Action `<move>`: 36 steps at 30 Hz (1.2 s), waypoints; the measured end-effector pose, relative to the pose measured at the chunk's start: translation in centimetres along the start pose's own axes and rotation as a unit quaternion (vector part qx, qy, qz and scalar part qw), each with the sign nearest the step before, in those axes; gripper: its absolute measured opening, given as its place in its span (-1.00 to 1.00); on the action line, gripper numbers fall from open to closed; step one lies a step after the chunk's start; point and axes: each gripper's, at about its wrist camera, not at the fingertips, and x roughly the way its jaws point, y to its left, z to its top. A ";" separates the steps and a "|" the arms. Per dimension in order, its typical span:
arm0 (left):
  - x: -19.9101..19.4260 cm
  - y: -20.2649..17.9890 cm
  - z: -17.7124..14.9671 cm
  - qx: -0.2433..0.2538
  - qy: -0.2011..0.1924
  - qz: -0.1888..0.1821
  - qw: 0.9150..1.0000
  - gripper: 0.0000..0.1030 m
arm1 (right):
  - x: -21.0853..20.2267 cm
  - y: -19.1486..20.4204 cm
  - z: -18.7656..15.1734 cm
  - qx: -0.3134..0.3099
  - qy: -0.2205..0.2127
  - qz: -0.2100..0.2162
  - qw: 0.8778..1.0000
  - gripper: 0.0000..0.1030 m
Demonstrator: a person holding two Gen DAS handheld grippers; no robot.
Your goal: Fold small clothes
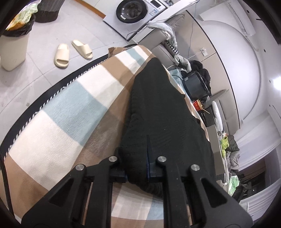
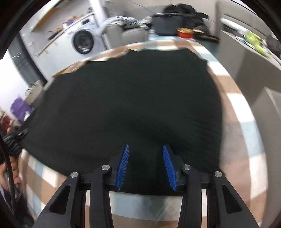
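A black knitted garment [image 1: 158, 108] lies on a table covered with a checked brown, white and pale blue cloth [image 1: 73, 108]. My left gripper [image 1: 138, 156] is shut on the near edge of the garment, and the fabric bunches up between its jaws. In the right wrist view the same black garment [image 2: 126, 98] spreads wide across the cloth [image 2: 245, 133]. My right gripper [image 2: 145, 150] is open, and its blue fingers [image 2: 123, 166] sit over the garment's near edge without pinching it.
A black pot [image 1: 196, 86] and a red bowl [image 1: 199, 105] stand at the table's far end, with dark clothes piled behind. On the floor are beige slippers [image 1: 62, 55], a bin [image 1: 14, 45] and a washing machine [image 1: 133, 10]. A grey sofa [image 2: 249, 57] stands to the right.
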 end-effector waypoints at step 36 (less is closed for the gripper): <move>1.6 1.7 0.1 -0.028 0.019 -0.009 0.999 -0.79 | -3.6 -7.0 1.5 0.111 -0.047 -0.056 0.991 -0.55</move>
